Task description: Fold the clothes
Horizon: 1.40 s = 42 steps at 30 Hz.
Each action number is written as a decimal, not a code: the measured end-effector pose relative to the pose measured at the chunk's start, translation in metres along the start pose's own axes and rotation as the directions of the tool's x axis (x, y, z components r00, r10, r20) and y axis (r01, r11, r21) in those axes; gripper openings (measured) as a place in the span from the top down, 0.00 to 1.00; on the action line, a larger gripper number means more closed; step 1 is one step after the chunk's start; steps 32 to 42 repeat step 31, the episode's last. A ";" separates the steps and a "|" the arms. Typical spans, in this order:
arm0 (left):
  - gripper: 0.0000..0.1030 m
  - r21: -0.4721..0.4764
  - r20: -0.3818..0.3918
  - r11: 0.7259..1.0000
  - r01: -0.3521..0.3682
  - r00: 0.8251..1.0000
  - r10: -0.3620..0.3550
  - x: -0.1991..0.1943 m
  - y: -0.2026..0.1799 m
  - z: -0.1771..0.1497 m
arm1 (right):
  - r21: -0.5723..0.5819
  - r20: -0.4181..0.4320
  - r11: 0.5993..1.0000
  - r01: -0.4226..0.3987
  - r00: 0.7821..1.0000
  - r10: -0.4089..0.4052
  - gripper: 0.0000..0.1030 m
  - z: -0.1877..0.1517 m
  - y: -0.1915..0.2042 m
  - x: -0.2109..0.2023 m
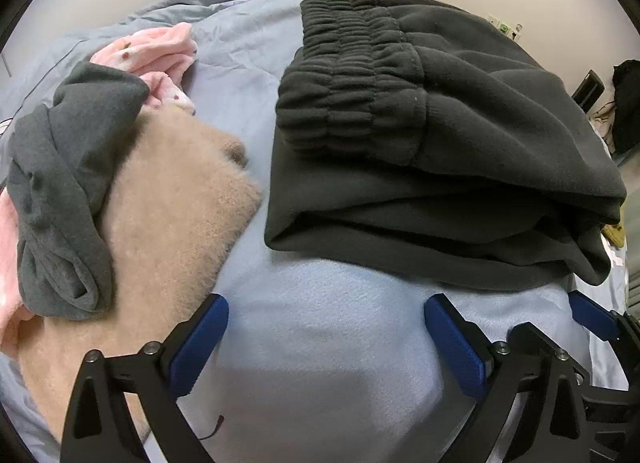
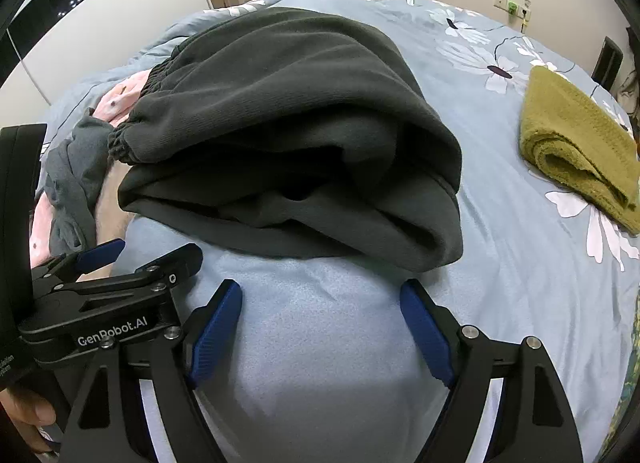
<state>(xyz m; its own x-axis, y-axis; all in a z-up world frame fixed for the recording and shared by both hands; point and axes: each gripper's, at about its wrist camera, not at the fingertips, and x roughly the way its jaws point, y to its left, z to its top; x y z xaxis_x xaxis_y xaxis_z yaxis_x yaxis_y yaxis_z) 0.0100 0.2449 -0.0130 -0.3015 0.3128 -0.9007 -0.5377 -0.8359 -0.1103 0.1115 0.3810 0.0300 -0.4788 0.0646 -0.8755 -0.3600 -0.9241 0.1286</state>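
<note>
From the left wrist view, the left tongs (image 1: 326, 327) are spread wide and hold nothing, hanging just over a pale blue cloth (image 1: 332, 343) that lies flat on the bed (image 1: 236, 63). Right behind the cloth sit the dark pants (image 1: 432, 151), already folded into a thick stack with the stretchy waistband on top. Off to the left is a messy pile: a fuzzy tan sweater (image 1: 168, 223), a twisted gray top (image 1: 60, 191) and something pink (image 1: 156, 51). From the right wrist view, the right tongs (image 2: 320, 327) are also spread wide and empty, over the same pale blue cloth (image 2: 320, 343), with the left tongs (image 2: 140, 259) just beside them. The dark pants (image 2: 296, 135) lie past the cloth, and a folded green towel (image 2: 580, 147) rests well apart on the right. The pants look done, so I think the pale blue cloth is next. To fold it well, each pair of tongs should go down to a near corner, pinch only the top layer, and lift both sides together. Move slowly and evenly, so the cloth stays smooth and does not bump the pants.
</note>
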 end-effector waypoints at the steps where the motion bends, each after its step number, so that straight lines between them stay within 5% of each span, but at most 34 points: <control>1: 0.01 0.000 0.000 1.000 -0.001 1.000 0.001 0.000 0.000 0.000 | 0.002 0.002 1.000 0.001 1.000 -0.001 0.20 0.000 0.000 -0.001; 42: 0.00 -0.009 -0.002 1.000 -0.015 1.000 0.015 0.003 0.007 0.000 | 0.018 -0.003 1.000 0.003 1.000 -0.003 0.20 -0.014 0.001 -0.014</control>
